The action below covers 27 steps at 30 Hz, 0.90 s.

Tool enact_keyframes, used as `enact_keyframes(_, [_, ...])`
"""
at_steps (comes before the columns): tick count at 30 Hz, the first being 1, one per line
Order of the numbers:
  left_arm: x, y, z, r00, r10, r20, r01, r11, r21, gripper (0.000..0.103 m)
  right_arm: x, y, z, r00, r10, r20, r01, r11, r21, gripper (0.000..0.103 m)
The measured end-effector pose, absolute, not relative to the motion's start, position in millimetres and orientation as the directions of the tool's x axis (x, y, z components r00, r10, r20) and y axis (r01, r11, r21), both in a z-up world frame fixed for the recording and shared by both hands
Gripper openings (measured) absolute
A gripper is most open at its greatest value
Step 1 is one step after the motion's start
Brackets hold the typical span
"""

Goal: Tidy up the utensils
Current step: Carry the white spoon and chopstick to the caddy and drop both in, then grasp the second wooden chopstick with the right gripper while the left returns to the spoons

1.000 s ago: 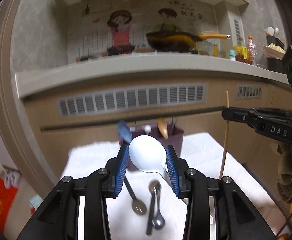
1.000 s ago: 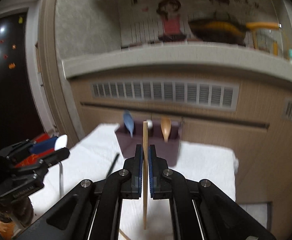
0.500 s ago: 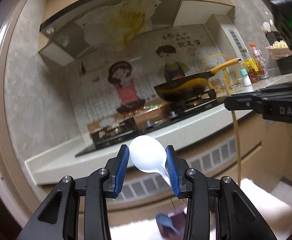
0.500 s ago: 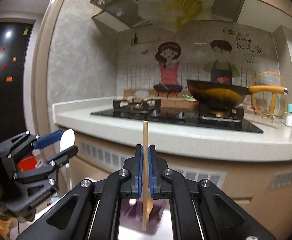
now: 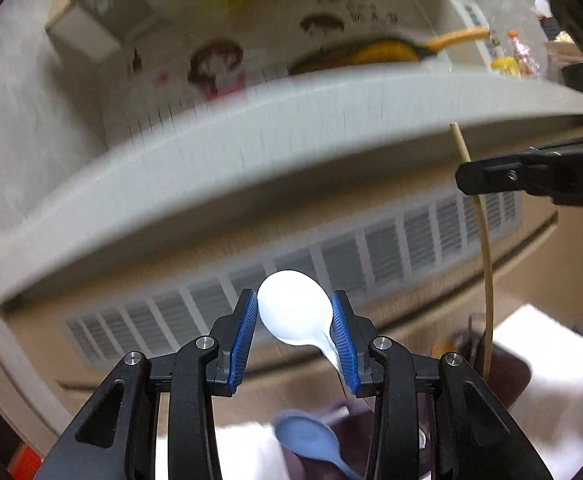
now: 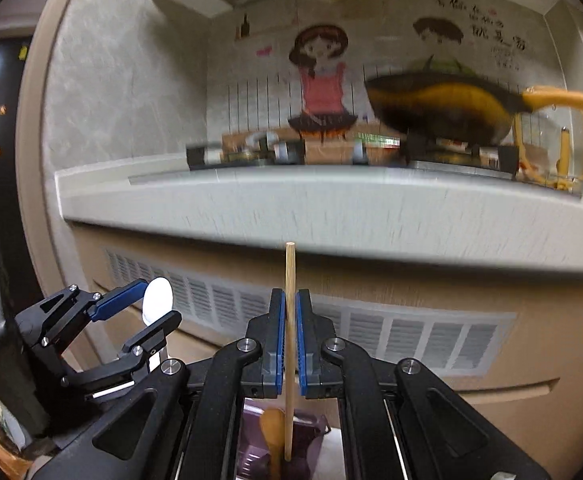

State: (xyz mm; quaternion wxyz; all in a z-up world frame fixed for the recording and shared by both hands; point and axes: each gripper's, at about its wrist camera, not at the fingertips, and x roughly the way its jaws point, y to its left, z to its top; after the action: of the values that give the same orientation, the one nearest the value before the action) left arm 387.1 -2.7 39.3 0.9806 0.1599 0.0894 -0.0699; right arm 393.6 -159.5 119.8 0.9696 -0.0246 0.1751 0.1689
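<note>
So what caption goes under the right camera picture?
Right gripper clamps an upright chopstick above the purple utensil holder; left gripper carries a white spoon.

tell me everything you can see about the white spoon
The white spoon looks like smooth, glossy plastic, with a broad oval bowl and a thin handle that runs down to the right behind the pad. The left hand-held gripper clamps it by the bowl's edges, the blue ribbed pads pressing on both sides. It is held in the air, bowl up, in front of the vented cabinet front. Nothing else touches it.
</note>
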Motion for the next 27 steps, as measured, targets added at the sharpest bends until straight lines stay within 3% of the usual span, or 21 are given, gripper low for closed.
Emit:
enact_keyframes(8, [398.0, -7.7, -3.8, 0.912, -0.191, -0.363, 0.282, 0.934, 0.219, 0.040, 413.0, -158.2, 49.6, 0.797, 0.334, -0.504, -0.365, 0.930, 0.039, 0.005])
enact_keyframes(13, [399.0, -8.8, -4.8, 0.902, -0.188, -0.388, 0.283, 0.937, 0.203, 0.043, 416.3, -161.2, 34.4, 0.753, 0.357, -0.553, -0.379, 0.922, 0.079, 0.007])
enact_keyframes(18, [384.8, 7.6, 24.0, 0.898, -0.195, -0.395, 0.254, 0.962, 0.103, 0.047, 399.6, -166.8, 43.4, 0.771, 0.330, -0.545, -0.361, 0.931, 0.052, 0.008])
enact_keyframes(22, [359.0, 30.7, 40.4, 0.900, -0.157, -0.406, 0.189, 0.981, 0.041, 0.056, 373.5, -170.0, 55.3, 0.779, 0.309, -0.546, -0.357, 0.934, 0.020, 0.019])
enact_keyframes(27, [317.5, 62.5, 33.5, 0.888, -0.104, -0.447, 0.119, 0.993, 0.007, 0.062, 335.0, -172.1, 54.3, 0.760, 0.289, -0.582, -0.373, 0.928, -0.027, 0.019])
